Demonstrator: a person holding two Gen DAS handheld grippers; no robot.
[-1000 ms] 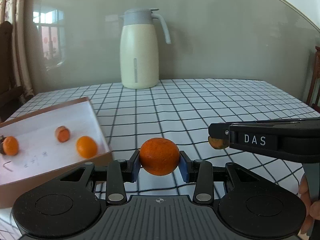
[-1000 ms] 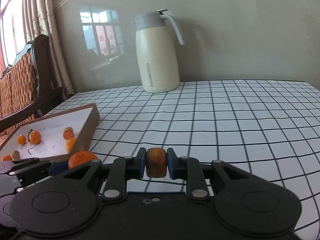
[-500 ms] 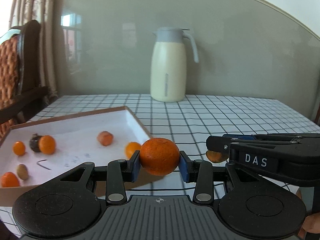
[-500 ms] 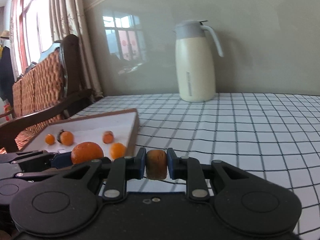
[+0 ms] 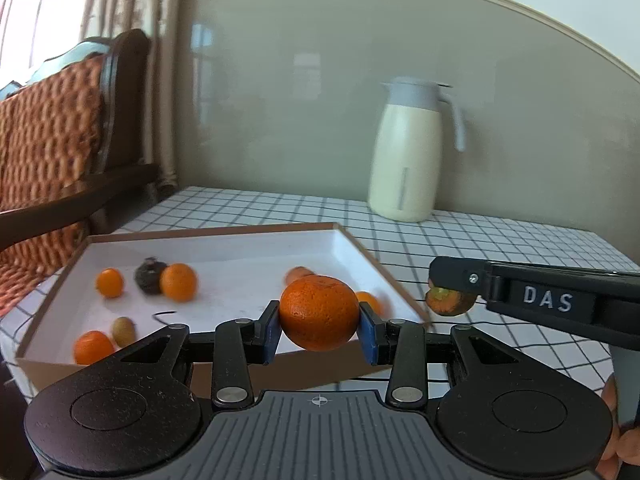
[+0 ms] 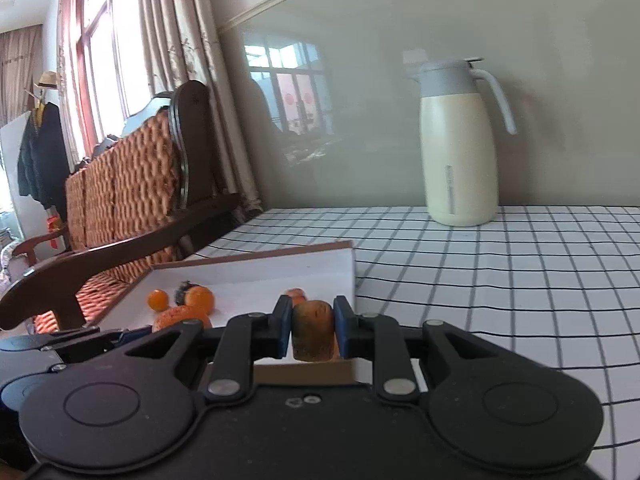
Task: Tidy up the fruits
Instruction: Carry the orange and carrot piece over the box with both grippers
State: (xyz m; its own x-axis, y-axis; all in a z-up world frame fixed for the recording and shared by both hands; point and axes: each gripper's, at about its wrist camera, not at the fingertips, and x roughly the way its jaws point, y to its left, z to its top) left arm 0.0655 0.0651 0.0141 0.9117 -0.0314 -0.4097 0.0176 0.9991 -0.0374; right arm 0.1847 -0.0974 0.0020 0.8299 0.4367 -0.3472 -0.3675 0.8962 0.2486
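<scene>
My left gripper (image 5: 319, 326) is shut on a large orange tangerine (image 5: 319, 312), held above the near edge of a shallow white cardboard box (image 5: 352, 240). My right gripper (image 6: 312, 326) is shut on a small brownish-orange fruit (image 6: 313, 335); in the left wrist view it (image 5: 450, 300) hangs just right of the box's right wall. In the right wrist view the box (image 6: 320, 256) lies ahead to the left. Several small oranges (image 5: 179, 282), a dark fruit (image 5: 149, 277) and a small kiwi-like fruit (image 5: 123, 329) lie in the box.
A cream thermos jug (image 5: 408, 152) stands at the back of the checked tablecloth (image 6: 520, 280) by the wall. A wooden chair with a woven orange cushion (image 6: 132, 184) stands left of the table. A small wire piece (image 5: 162, 314) lies in the box.
Both grippers have swung left toward the box with their fruits still held. The box now sits straight ahead, the jug has shifted right, and the chair has come into view.
</scene>
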